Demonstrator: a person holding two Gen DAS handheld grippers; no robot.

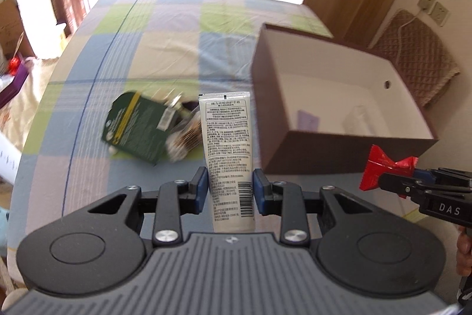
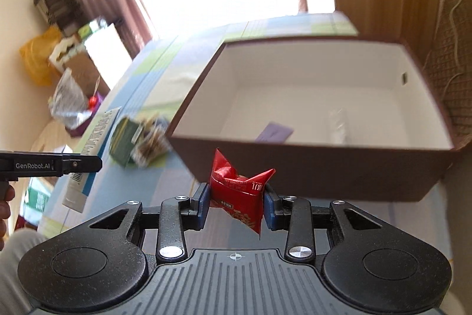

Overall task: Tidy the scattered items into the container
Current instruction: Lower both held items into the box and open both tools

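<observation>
Gripping a white tube (image 1: 228,149) between its blue pads, the left hand-held gripper (image 1: 229,191) holds it upright above a bed (image 1: 165,49) covered in a checked sheet of blue, green and cream. Beyond the tube, a green card packet (image 1: 135,127) lies on the sheet with a blurred bundle of small things against its right side. To the right stands an open brown box (image 1: 333,155) with a white inside, where a purple slip (image 1: 308,120) and a pale, blurred item lie on the bottom. At the right edge, the right hand-held gripper (image 1: 383,176) is closed on a red packet (image 1: 380,166), just in front of the box's near wall.

From the right wrist view, the right hand-held gripper (image 2: 236,204) clamps the red packet (image 2: 239,197) between its pads, held in front of the near wall of the box (image 2: 309,167) and below its rim. The purple slip (image 2: 274,132) shows inside. At the left, the left hand-held gripper (image 2: 88,163) holds the tube (image 2: 88,164) over the bed (image 2: 165,55), with the green card packet (image 2: 125,142) beyond it and a person's hand (image 2: 4,207) at the edge.
</observation>
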